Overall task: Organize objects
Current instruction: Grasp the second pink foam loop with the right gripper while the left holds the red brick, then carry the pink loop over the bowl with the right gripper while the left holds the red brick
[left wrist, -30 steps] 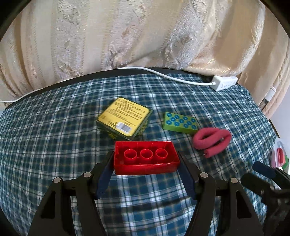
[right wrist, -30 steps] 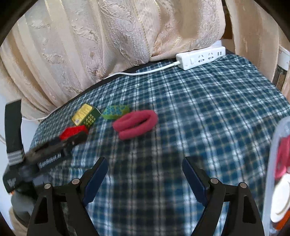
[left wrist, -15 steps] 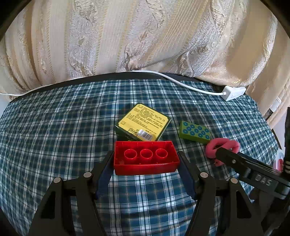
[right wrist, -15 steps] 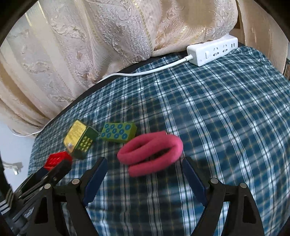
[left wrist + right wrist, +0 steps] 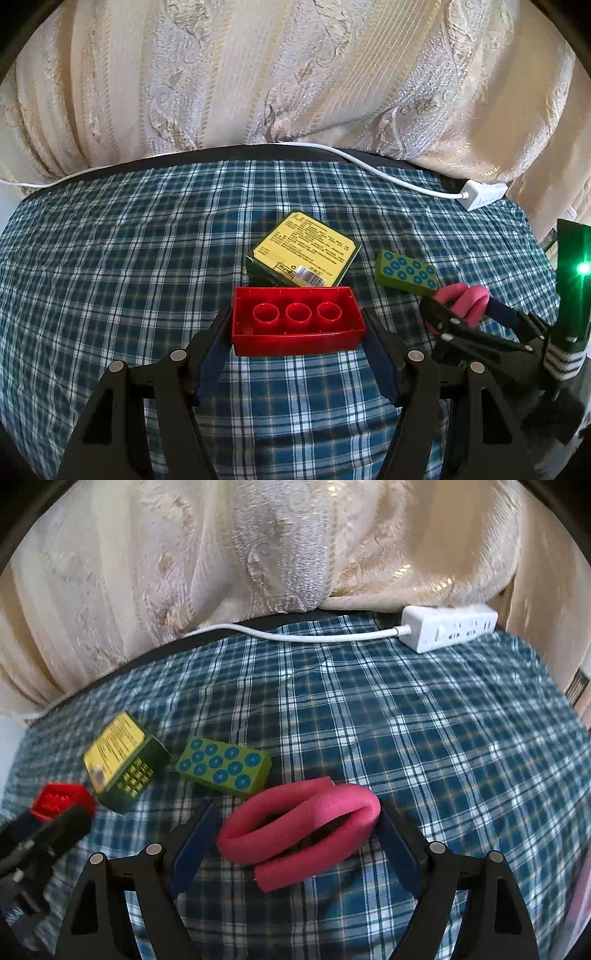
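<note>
My left gripper (image 5: 297,332) is shut on a red toy brick (image 5: 297,319), studs-side down, held above the plaid cloth. A yellow-topped green box (image 5: 303,251) and a green block with blue dots (image 5: 406,272) lie just beyond it. My right gripper (image 5: 297,829) is open, its fingers on either side of a folded pink foam roller (image 5: 301,830) that lies on the cloth. The roller (image 5: 463,301) also shows in the left wrist view, between the right gripper's fingers. The red brick (image 5: 61,799) shows at the far left of the right wrist view.
A white power strip (image 5: 448,626) with its cable lies at the table's far edge, against a cream curtain (image 5: 258,554). The blue plaid cloth (image 5: 443,738) covers the table. The green box (image 5: 123,760) and dotted block (image 5: 223,766) sit left of the roller.
My right gripper has moved forward and left until its open fingers straddle the pink roller. My left gripper keeps hold of the red brick and has shifted left.
</note>
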